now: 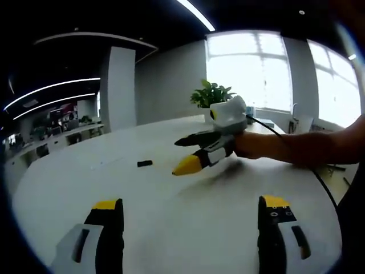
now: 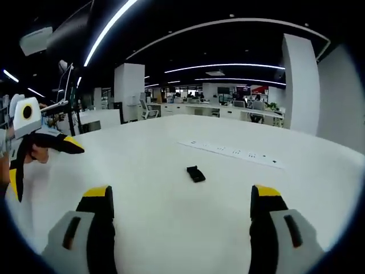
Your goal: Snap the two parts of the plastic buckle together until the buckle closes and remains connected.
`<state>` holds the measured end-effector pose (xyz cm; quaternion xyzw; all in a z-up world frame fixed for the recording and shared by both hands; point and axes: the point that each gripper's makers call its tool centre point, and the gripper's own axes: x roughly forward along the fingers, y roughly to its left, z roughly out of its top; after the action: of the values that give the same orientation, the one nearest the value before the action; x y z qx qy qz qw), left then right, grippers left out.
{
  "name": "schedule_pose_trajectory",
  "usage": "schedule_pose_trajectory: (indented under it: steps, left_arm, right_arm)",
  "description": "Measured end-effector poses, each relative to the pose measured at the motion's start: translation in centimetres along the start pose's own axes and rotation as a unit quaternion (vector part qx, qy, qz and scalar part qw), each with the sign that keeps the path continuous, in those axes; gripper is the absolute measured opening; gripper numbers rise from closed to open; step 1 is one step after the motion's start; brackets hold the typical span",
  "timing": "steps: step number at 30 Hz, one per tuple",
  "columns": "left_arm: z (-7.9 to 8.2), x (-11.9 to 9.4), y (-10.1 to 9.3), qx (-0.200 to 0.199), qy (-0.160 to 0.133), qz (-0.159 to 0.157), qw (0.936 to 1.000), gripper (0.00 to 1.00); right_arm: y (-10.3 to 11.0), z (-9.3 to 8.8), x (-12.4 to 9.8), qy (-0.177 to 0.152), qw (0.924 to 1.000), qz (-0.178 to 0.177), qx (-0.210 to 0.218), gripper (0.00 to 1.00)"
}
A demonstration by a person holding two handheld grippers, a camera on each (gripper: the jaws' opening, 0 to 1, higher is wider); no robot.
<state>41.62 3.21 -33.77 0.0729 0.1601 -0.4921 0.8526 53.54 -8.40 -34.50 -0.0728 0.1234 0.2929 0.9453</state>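
Left gripper [image 1: 191, 214]: jaws wide, empty. Right gripper [image 2: 181, 202]: jaws wide, empty. Buckle piece [image 2: 195, 173] lies on the white table [image 2: 171, 228], at 12 o'clock just past the right jaws; in the left gripper view it sits at 11 o'clock. Count: one dark piece visible, two grippers. Risk: second half not spotted, so no mating possible; small piece may skid under a wide pinch.

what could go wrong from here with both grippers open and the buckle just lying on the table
1. The black buckle piece is small and lies flat on the smooth white table, so it may skid away when the right gripper closes on it.
2. One black piece is clearly visible; a second part cannot be told apart, so mating may stall.
3. The left gripper hangs apart from it, so both grippers may crowd it.
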Motion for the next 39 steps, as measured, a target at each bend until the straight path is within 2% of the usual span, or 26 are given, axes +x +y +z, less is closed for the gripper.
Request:
schedule_pose_trajectory:
  steps: [9, 19, 28, 31, 39]
  left_arm:
    - [0.1, 0.0, 0.3, 0.0, -0.003, 0.004, 1.0, 0.99]
    - [-0.1, -0.1, 1.0, -0.008, -0.006, 0.011, 0.9999, 0.99]
    - [-0.6, 0.0, 1.2, -0.009, 0.002, 0.015, 0.9998, 0.99]
    - [-0.7, 0.0, 1.3, -0.009, 0.003, 0.017, 0.9998, 0.99]
    - [-0.9, 0.0, 1.3, -0.001, 0.007, 0.023, 0.9997, 0.99]
  right_arm:
    - [0.3, 0.4, -1.8, 0.001, 1.0, -0.005, 0.0, 1.0]
    - [0.3, 0.3, -2.7, -0.004, 1.0, -0.006, 0.004, 1.0]
    - [2.3, 0.5, -5.0, -0.011, 0.9999, -0.01, -0.001, 1.0]
    - [2.2, 0.4, -5.1, -0.013, 0.9999, -0.011, 0.003, 1.0]
    - [2.6, 0.2, -7.2, -0.018, 0.9996, -0.019, 0.006, 1.0]
